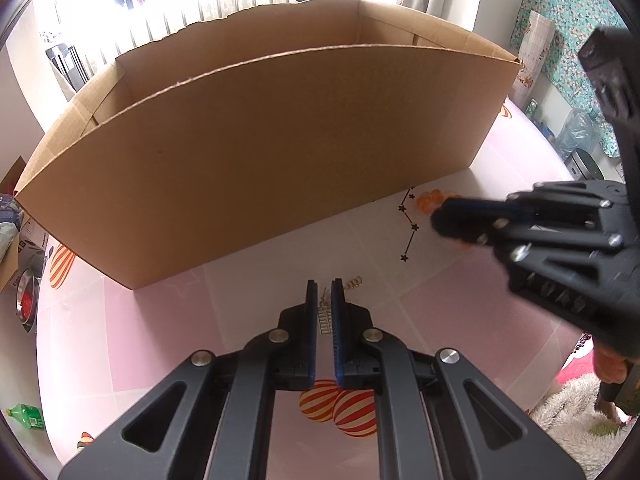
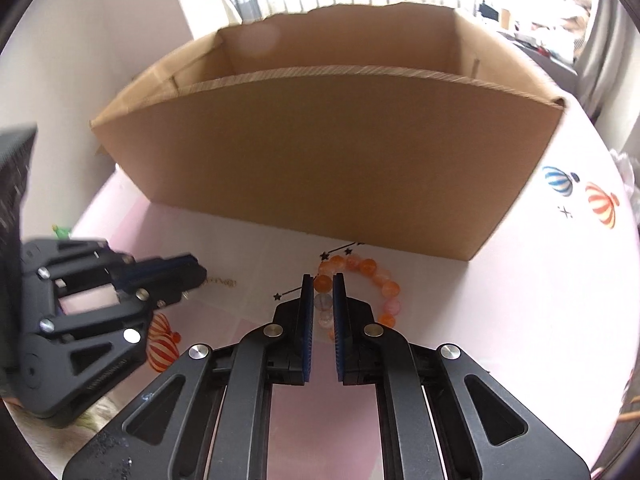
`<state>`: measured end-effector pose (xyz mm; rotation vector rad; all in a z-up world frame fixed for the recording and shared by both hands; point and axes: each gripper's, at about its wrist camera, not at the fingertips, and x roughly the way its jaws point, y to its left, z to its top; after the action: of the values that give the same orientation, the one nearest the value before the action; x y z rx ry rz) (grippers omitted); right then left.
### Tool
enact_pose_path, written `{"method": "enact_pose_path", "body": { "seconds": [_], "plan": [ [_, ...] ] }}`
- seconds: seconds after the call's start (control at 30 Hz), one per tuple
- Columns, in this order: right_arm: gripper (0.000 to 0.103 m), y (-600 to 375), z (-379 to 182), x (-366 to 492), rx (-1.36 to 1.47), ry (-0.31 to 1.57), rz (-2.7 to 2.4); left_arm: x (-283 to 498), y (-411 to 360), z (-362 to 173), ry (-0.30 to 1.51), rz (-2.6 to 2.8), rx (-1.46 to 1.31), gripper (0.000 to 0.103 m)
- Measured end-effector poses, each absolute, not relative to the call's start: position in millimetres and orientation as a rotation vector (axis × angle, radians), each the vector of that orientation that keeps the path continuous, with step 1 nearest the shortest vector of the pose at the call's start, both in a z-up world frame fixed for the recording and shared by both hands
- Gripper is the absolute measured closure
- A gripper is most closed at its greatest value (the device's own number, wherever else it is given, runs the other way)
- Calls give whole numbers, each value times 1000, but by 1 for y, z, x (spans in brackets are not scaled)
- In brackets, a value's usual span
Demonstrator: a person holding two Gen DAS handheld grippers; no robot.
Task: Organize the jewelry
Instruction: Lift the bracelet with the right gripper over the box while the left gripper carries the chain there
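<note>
Right gripper (image 2: 322, 284) has its blue ribbed pads pinched on a bracelet (image 2: 360, 280) of round glossy orange and pale beads, lying on the pink printed tabletop (image 2: 540, 280) just in front of the cardboard box (image 2: 320, 160). Left gripper (image 1: 324, 292) is clamped on a thin metal chain piece (image 1: 325, 318), links trailing beside its tips. The plain corrugated box, 1 open-topped tub with rough-cut rims, walls off everything behind both grippers.

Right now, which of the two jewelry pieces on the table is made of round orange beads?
The beaded bracelet between the right gripper fingers; the other piece, a thin metal chain at the left gripper, has no beads.
</note>
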<state>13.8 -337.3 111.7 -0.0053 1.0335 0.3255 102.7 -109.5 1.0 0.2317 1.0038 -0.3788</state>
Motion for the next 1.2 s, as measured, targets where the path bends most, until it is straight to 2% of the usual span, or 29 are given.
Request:
{"method": "enact_pose_path", "body": {
  "seconds": [0.37,0.9,1.2],
  "plan": [
    [96,-401,131,-4,146,990,302,102,-109,1,1004,-376,235,97],
    [96,-424,163,-33,211,942,319,86,-110,6,973,-362,240,97],
    [96,-439,189,-56,233,884,337,72,-95,40,866,-373,201,97]
  ]
}}
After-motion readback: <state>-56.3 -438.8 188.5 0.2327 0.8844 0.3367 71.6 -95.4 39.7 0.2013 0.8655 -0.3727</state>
